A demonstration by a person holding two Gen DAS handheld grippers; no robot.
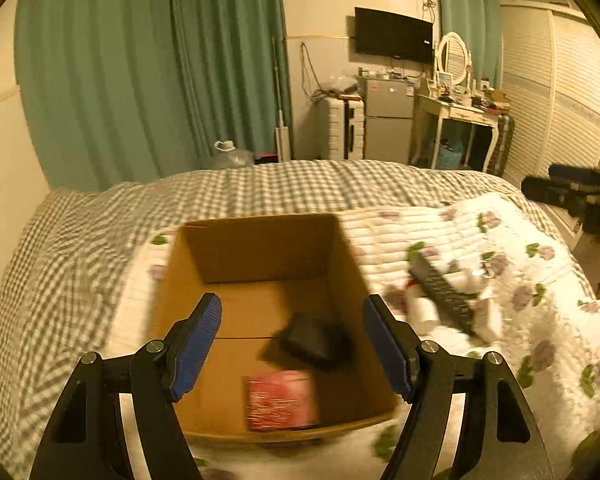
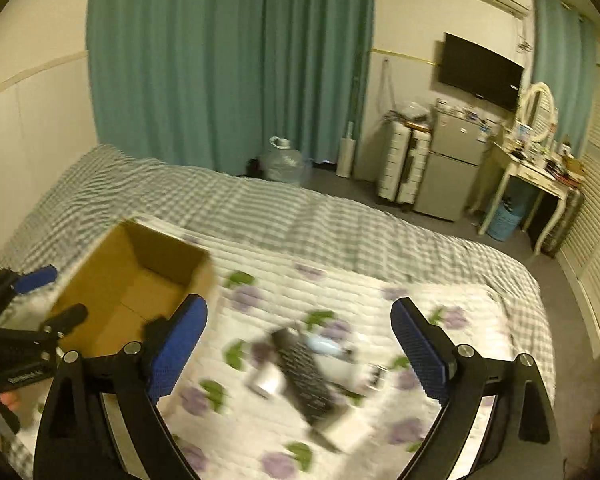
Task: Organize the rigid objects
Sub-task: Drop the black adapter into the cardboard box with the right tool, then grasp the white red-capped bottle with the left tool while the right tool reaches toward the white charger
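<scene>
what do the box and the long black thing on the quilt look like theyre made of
Box: plain brown cardboard, matte, with a flap seam across its floor. Long black thing: probably hard plastic, a remote by its rows of small buttons, though blur hides detail.

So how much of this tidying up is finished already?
Partly done: a red packet and a black item already lie in the cardboard box. Both grippers, left and right, are open and empty. The remote control and small white items remain on the quilt.
</scene>
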